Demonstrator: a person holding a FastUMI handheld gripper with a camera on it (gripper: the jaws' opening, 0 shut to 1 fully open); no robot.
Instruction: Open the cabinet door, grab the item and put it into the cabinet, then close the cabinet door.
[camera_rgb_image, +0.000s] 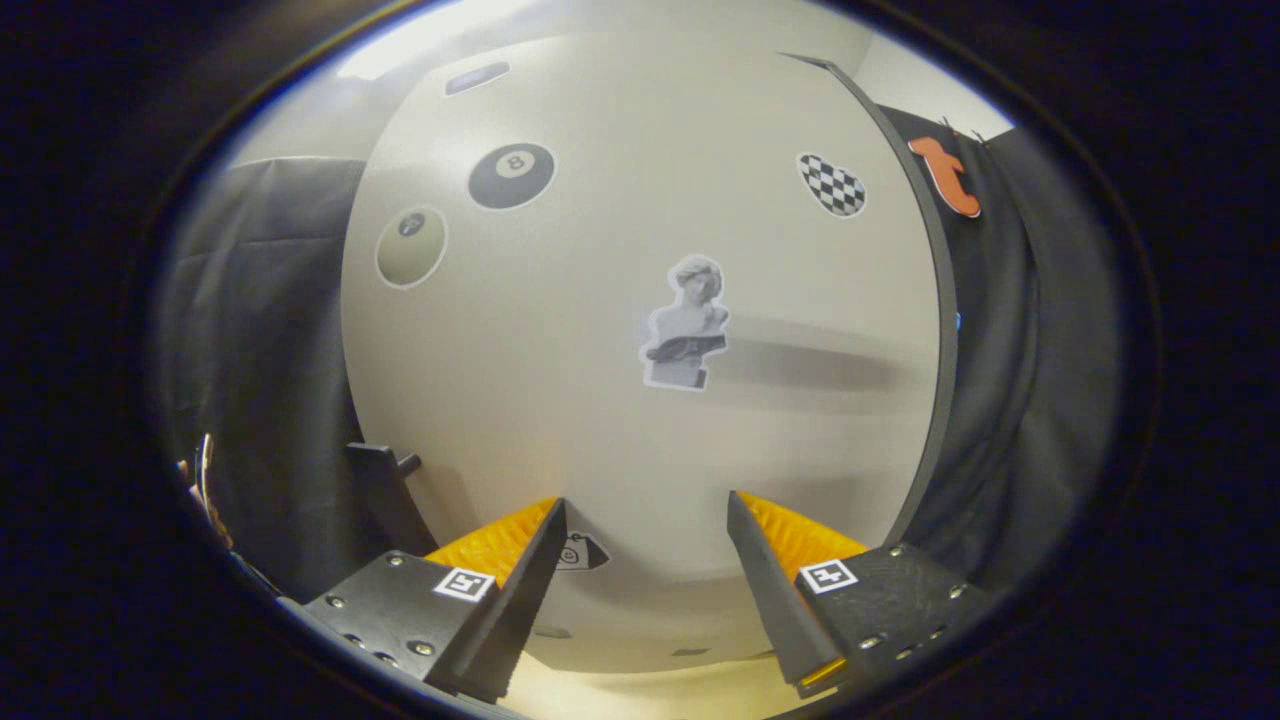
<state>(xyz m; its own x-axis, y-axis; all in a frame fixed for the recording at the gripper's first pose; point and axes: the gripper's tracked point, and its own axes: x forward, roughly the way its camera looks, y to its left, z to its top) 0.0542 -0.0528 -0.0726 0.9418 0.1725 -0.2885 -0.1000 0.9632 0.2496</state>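
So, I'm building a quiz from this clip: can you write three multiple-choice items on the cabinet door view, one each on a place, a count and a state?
1. Where is the bust sticker?
A. mid-door, beyond the fingers
B. on the black cloth
C. between the fingertips

2. How many ball stickers are on the cabinet door?
A. none
B. two
C. five

3. How is the gripper?
A. shut on a handle
B. shut on the sticker
C. open, holding nothing

A: it sits on the door's face ahead of the fingers.
B: a black eight ball and a pale ball.
C: the fingers stand apart with only the door behind.
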